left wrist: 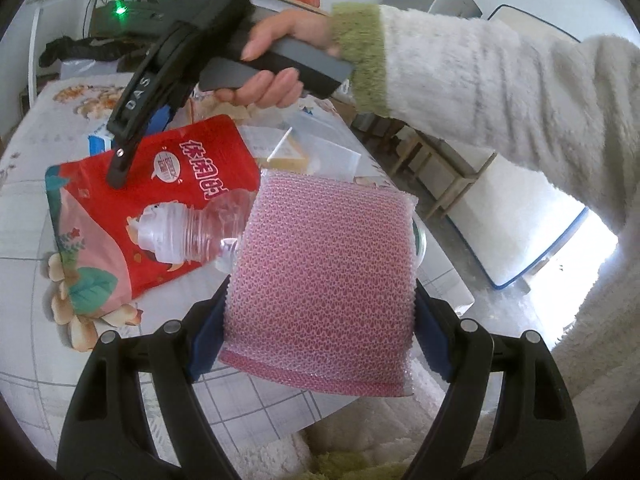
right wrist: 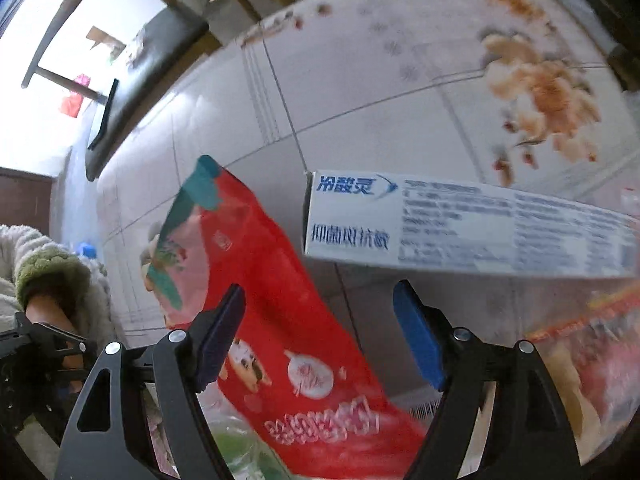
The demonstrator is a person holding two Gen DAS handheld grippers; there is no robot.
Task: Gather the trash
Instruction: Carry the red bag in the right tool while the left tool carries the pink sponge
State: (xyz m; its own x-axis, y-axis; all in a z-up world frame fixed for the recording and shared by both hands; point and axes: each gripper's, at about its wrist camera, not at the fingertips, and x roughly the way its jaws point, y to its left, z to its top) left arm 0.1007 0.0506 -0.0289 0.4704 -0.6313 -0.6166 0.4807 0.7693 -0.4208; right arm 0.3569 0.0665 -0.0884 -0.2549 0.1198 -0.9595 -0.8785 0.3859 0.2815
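Crosswise — toothpaste box (right wrist: 460,228), lengthwise left-right

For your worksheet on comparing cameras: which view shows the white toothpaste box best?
The right wrist view: the toothpaste box lies across the frame with its blue lettering and a full side panel visible, just beyond the right gripper. In the left wrist view only a small blue-and-white corner shows behind the red snack pouch.

Pouch (left wrist: 160,208), centre left: red, white lettering, teal and pink print. Bubble-wrap bag (left wrist: 324,276), centre: pink, fine dimpled texture. Tablecloth (right wrist: 360,80): white, grey grid lines, orange-brown flowers upper right. Box (right wrist: 460,228), right: white, blue lettering. Sleeve (left wrist: 500,80), upper right: cream fleece, green cuff.
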